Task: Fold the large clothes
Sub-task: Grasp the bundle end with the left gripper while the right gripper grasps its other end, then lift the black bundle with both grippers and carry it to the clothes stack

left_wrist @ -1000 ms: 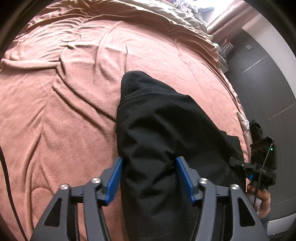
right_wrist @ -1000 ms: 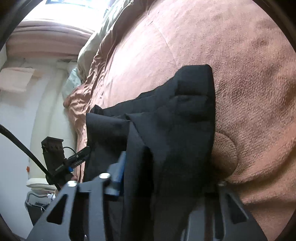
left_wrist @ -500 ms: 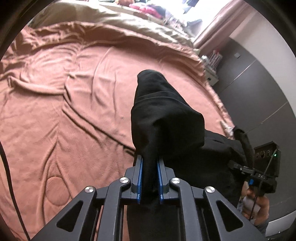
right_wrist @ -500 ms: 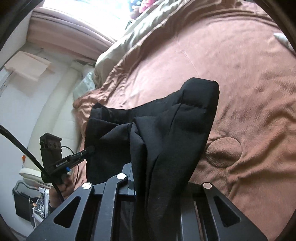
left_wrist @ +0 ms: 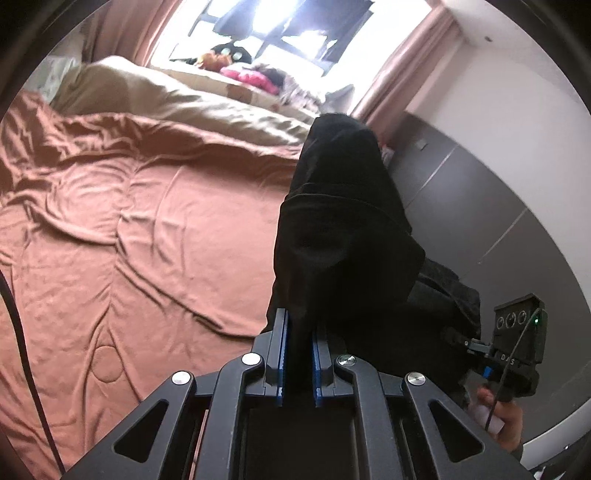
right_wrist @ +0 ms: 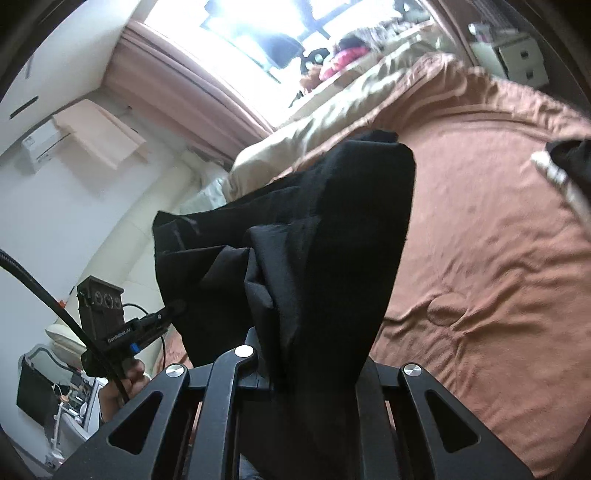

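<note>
A large black garment (left_wrist: 340,236) hangs between both grippers, lifted above the brown bedspread (left_wrist: 147,229). My left gripper (left_wrist: 300,332) is shut on its edge, with the cloth pinched between the blue pads. In the right wrist view the same black garment (right_wrist: 325,236) drapes over my right gripper (right_wrist: 295,354) and hides its fingers; the linkage looks drawn in, shut on the cloth. The right gripper also shows in the left wrist view (left_wrist: 513,347), and the left gripper in the right wrist view (right_wrist: 122,325).
A beige duvet (left_wrist: 177,99) lies bunched at the head of the bed under a bright window (left_wrist: 280,26). A dark wall panel (left_wrist: 480,206) stands to the right. Another dark and white item (right_wrist: 569,166) lies at the bed's right edge.
Both grippers closed on the black garment and lifted it off the bedspread. The views have tilted up toward the window.
</note>
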Tool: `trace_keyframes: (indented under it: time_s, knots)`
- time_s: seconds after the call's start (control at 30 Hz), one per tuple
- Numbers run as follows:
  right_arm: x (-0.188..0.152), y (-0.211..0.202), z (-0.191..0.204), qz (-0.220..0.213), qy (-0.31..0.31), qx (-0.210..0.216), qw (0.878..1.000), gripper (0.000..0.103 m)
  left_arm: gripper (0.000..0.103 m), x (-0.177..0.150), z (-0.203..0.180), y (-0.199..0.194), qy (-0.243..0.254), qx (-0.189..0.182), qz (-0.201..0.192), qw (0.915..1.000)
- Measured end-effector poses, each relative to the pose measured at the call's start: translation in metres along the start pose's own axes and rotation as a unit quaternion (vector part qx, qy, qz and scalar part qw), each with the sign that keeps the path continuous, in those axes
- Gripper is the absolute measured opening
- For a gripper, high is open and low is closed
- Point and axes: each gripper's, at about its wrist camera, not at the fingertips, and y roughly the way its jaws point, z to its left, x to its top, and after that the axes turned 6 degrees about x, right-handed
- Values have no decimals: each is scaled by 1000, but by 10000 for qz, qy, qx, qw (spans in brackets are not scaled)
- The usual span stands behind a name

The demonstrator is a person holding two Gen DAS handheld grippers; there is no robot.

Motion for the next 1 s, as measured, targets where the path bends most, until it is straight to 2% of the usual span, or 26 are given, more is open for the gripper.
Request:
trace_keyframes:
  time_s: [0.17,0.3,0.8,1.0]
  knots:
    - [3,-61,15,-318,-266,-184,9990,9,10,2,-52,-22,155,-242,-254,9993]
    - [8,-108,20,-519,-414,-375,9971,9,10,4,-98,-24,227,-410,-344,9983]
    - [16,-263,29,-1185,-797,-1085,9838,8,9,-7,-278,-4,661,-1061,-375,9915]
    - [10,-307,36,-1434,-871,-1390,9760,8,9,-19,-351,11,865,-1300,-299,9873]
